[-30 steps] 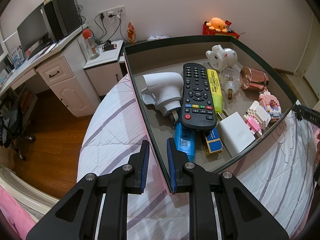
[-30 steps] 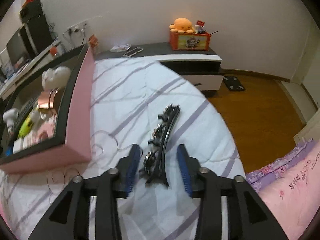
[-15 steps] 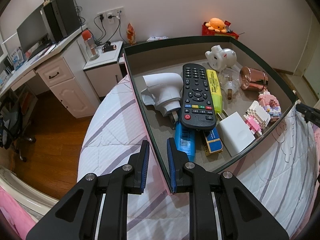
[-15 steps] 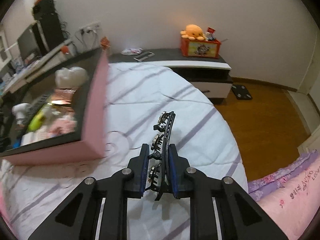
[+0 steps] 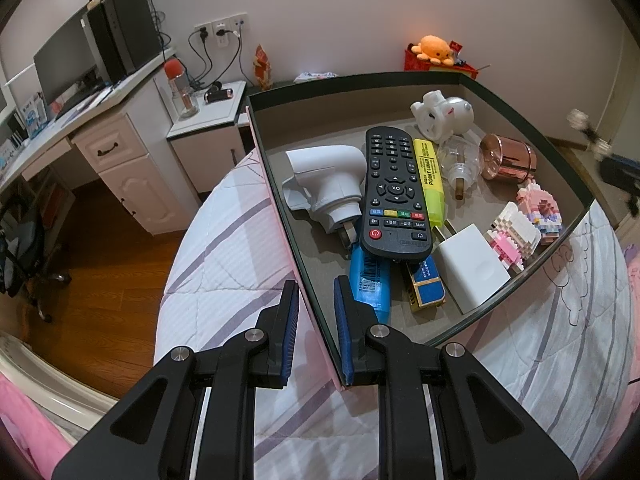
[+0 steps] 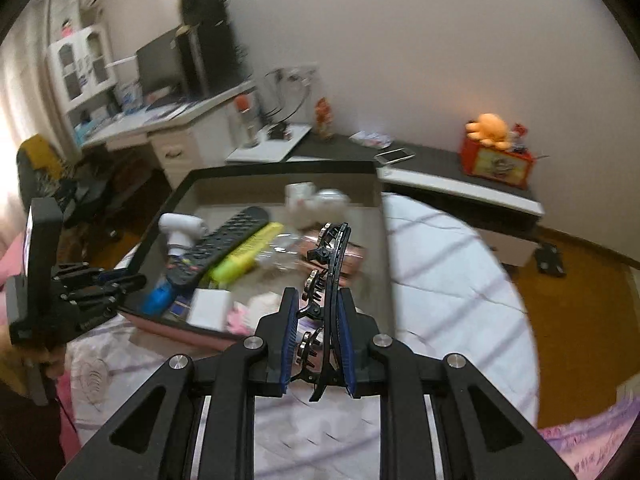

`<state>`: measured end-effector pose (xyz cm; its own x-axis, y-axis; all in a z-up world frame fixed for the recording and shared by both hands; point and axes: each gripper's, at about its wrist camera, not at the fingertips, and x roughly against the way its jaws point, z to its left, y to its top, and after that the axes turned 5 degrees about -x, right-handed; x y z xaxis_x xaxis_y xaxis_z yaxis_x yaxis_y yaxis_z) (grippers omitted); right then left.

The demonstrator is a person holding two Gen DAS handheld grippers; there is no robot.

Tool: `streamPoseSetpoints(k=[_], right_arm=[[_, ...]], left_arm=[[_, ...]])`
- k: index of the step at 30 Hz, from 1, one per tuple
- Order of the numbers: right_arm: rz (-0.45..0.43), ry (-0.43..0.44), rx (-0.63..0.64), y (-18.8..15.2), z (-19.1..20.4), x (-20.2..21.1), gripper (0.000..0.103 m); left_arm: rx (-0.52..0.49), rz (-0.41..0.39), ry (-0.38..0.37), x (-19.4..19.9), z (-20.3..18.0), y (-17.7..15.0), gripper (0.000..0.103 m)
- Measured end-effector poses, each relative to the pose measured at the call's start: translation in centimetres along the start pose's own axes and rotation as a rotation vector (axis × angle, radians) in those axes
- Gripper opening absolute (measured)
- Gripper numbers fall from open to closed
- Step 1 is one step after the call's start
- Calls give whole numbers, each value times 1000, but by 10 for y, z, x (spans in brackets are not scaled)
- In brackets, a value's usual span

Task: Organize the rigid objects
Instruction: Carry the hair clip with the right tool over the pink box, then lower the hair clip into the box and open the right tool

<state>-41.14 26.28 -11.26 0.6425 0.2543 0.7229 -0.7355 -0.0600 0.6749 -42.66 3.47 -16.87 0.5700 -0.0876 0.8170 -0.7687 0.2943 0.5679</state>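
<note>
Already clamped between the pads of the right hand-held gripper (image 6: 317,334), a long black hair clip (image 6: 326,280) hung in the air above the bed (image 6: 448,280), its curved spine running lengthwise away from the fingers and its far tip reaching over the near right part of the box (image 6: 382,240). That pink-sided, dark-rimmed box lay ahead and to the left of the clip, so the drop appeared to turn on carrying the clip forward and left across the right wall.

Inside, room was tight: a black remote (image 5: 394,192) lay lengthwise down the middle on top of a blue packet (image 5: 370,280), with a yellow highlighter (image 5: 430,180) just beside it, a white hair dryer (image 5: 326,186) to the left, and a copper cup (image 5: 508,158), a white charger block (image 5: 472,268) and pink brick toys (image 5: 524,220) crowding the right. The barest floor showed along the far wall, behind the white figurine (image 5: 440,114).

Meanwhile the left hand-held gripper (image 5: 316,320) was closed on the near left wall of the box, one pad outside, one inside, apparently steadying it. It was the nearer of the two to the box, yet occupied. The box's raised rim looked the likeliest snag for the clip's teeth on the way in.
</note>
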Motion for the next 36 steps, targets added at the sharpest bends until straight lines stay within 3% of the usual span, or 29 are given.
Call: streamPoseSetpoints(k=[7,12,14,23,26,30,33,36], right_arm=[[148,133,-19,20,40,-68,19],[256,176,-36,19,54,-109,19],[287,155,-51,17,53,-121,19],[256,-23,-70,11,32,-130,20],[278,-13,-92,8,33,-136,20],[291,77,-95,5,44,-131,20],[281,49,-88,4,46,-128,20],[271,83,-114,4,42,-120,21]], left_arm=[[-1,3,0,-1,2,1,17],[-7,2,4,-2,1,0,17],[-9,1,5,-2,0,0,17],[-12,1,12,-2,-3,1,17],[-16,2,15,-2,-5,1,17],[-18,2,18,-2,-6,1,17],[-21,1,26,-1,-7,1,17],[-20,1,23,-1,-6,1,17]])
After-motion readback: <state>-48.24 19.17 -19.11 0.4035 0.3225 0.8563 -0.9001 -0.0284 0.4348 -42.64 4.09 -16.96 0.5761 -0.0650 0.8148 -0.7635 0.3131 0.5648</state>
